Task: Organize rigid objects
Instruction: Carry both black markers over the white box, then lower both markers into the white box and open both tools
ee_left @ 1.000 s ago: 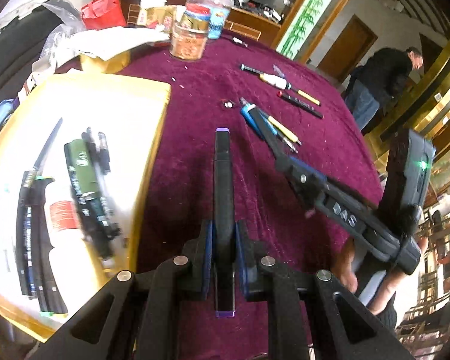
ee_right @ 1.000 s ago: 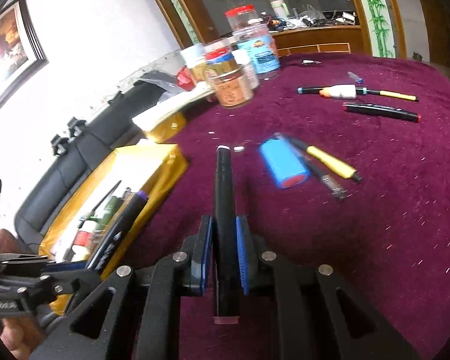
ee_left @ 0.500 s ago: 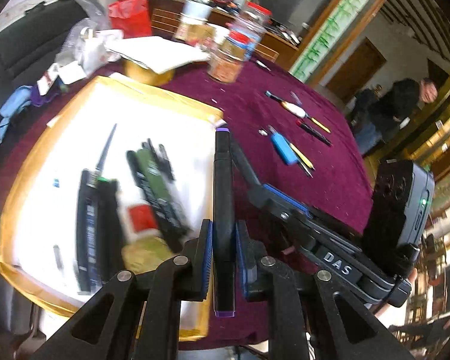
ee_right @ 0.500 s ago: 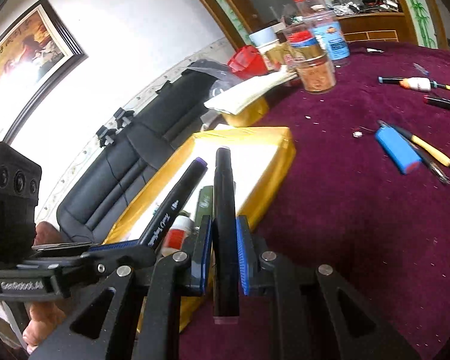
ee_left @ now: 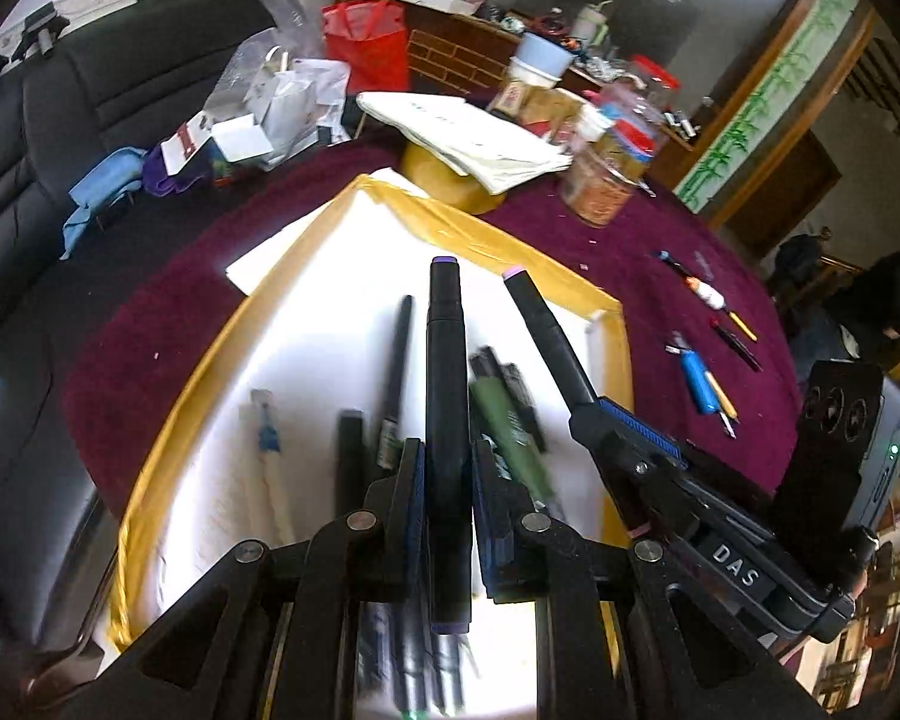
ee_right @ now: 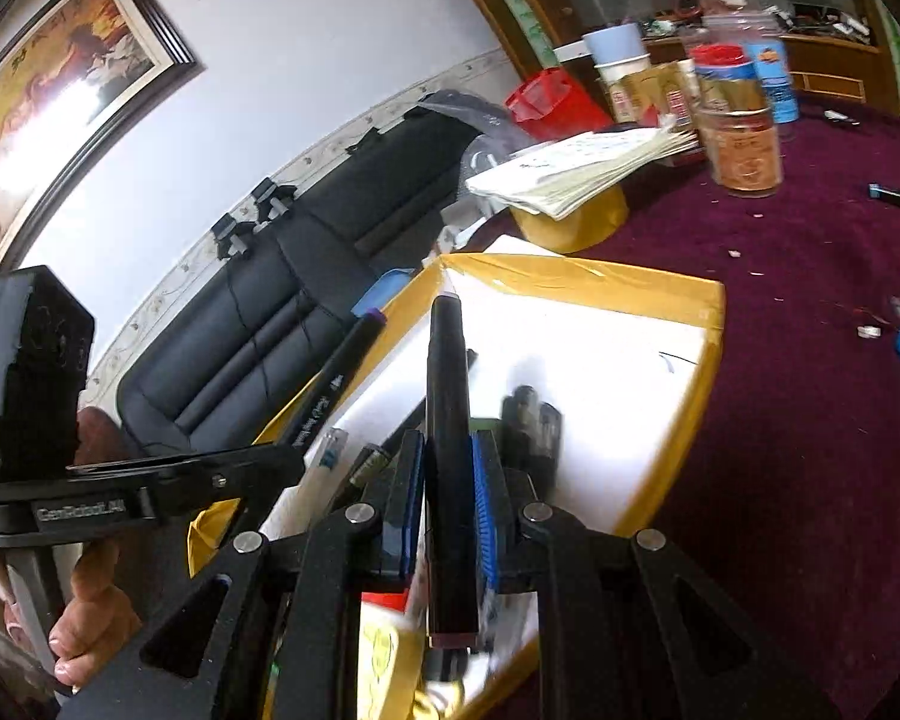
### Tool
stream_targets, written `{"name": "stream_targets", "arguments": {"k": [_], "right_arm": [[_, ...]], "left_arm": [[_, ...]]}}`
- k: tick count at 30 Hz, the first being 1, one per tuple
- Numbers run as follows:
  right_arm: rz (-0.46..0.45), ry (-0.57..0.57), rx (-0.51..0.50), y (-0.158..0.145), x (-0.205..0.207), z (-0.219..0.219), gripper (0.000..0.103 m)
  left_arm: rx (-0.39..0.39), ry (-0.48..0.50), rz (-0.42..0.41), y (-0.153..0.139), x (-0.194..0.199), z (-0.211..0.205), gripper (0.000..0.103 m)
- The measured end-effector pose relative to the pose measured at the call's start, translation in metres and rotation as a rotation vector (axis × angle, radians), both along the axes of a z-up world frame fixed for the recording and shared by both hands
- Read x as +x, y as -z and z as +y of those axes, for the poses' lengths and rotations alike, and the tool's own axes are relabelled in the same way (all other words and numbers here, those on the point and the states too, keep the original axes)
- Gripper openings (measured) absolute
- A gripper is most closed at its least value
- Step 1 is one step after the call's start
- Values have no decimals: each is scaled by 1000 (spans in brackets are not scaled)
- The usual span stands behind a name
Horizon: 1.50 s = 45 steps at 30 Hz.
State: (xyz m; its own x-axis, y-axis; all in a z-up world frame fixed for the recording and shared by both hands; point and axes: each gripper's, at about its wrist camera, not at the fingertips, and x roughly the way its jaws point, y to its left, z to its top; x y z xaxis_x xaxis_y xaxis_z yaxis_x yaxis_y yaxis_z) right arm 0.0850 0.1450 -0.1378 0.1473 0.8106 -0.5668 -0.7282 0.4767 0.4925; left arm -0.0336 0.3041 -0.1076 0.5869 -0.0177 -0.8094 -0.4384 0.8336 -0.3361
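The left gripper [ee_left: 447,498] pinches a purple-tipped marker [ee_left: 446,384] between its pads; the right gripper [ee_right: 447,498] clamps a pink-tipped marker [ee_right: 447,408] likewise; both hang over the yellow-rimmed white tray [ee_left: 546,255], where several pens [ee_left: 393,372] lie side by side; beyond, on the maroon tablecloth [ee_left: 660,324], a blue lighter [ee_left: 696,375] and 2 loose pens rest; jars [ee_right: 744,144] stand farthest.

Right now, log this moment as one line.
left tongs: shut on purple-capped marker | right tongs: shut on pink-capped marker | both over yellow-rimmed tray
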Motion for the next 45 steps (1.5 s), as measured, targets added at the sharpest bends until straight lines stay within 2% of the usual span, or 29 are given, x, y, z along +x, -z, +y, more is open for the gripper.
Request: {"name": "stream_targets", "arguments": {"k": [4,6,13,19,22,28,30,33,36,37,40,42,44,45], "right_arm": [[35,-38,-21,16,5,15,16],[-6,-31,-52,15,1,18,16],[-34,-28,-62,16,-5,20,16],[-44,27,-25,11,-1,8,16],[-21,34,-38,14,1,9,16],[-42,55,-58,14,1,10,16],[-49,89,-68,14,4,6,16],[-48,138,-108,18,11,4,16],[-71,157,-130,18,10,7,16],[-94,161,-145,18,8,9,16],[-167,170,-191,18,0,14,17],[-173,148,-178,17,-2,15,27],[-172,143,-145,15,-4,11,48],[-179,151,-124,12,-5,6,48]], "left_arm": [[28,8,37,14,15,9,14],[19,6,47,19,19,12,14],[-7,-4,76,37,25,19,14],[-16,-23,99,39,26,25,14],[1,-21,109,39,27,28,14],[26,-20,121,37,35,34,14],[44,-26,142,42,38,37,15],[21,-45,184,50,44,46,15],[51,-16,219,56,56,43,15],[68,-15,215,55,58,41,16],[52,11,204,54,57,40,36],[34,-2,193,52,52,40,61],[31,-3,182,49,46,37,63],[29,-12,184,47,43,36,63]]}}
